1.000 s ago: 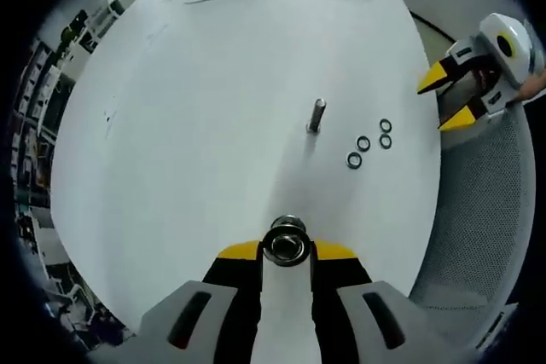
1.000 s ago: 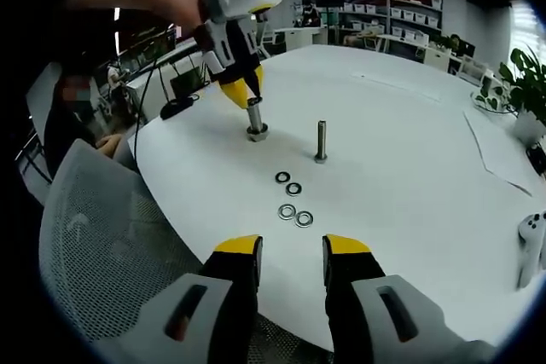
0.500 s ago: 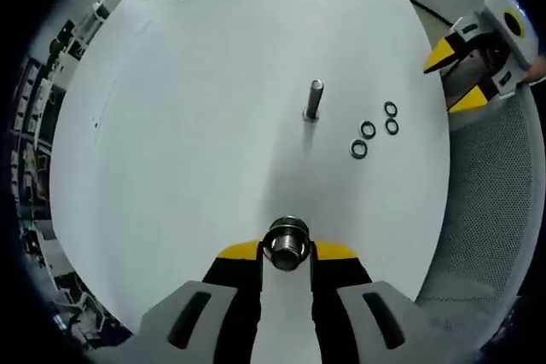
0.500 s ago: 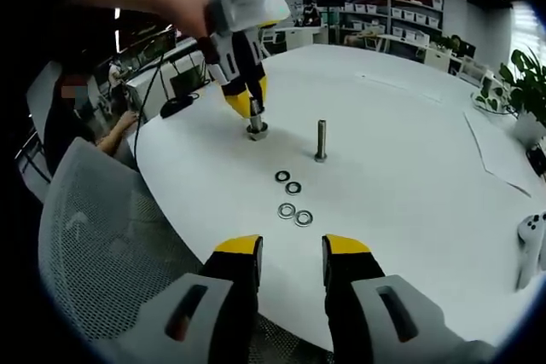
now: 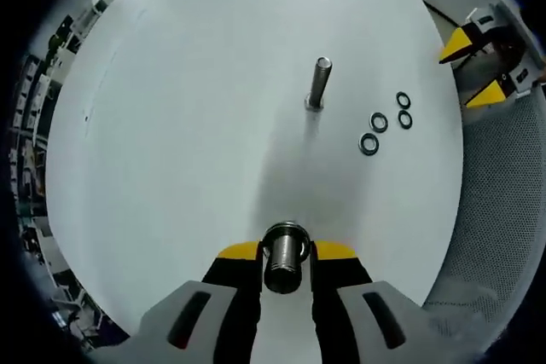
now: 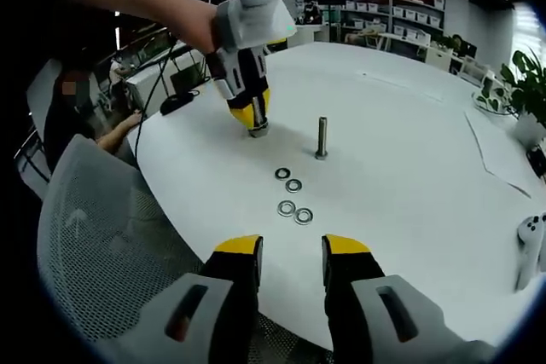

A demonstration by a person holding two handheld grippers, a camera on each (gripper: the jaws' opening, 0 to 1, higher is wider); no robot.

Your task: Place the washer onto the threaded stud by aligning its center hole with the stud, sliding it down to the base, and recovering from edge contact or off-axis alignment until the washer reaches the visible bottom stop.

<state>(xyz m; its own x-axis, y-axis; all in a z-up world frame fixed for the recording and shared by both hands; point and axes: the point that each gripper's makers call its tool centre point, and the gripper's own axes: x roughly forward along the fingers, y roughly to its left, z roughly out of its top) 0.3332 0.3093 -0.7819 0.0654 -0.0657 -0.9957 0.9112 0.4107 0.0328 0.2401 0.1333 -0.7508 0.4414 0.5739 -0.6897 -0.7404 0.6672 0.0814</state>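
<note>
My left tool (image 6: 252,117) pinches a threaded stud (image 5: 284,255) standing on the white counter (image 5: 188,125). My right tool (image 6: 292,249) hangs spread over the counter edge. A second stud (image 6: 322,139) stands free, four washers (image 6: 293,197) lying loose just beside it.

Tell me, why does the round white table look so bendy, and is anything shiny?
Left gripper view: the fisheye lens bulges the round white table into a dome; the upright metal stud throws a soft shadow toward the camera. Right gripper view: the table edge curves too, and ceiling light strips glare overhead.
</note>
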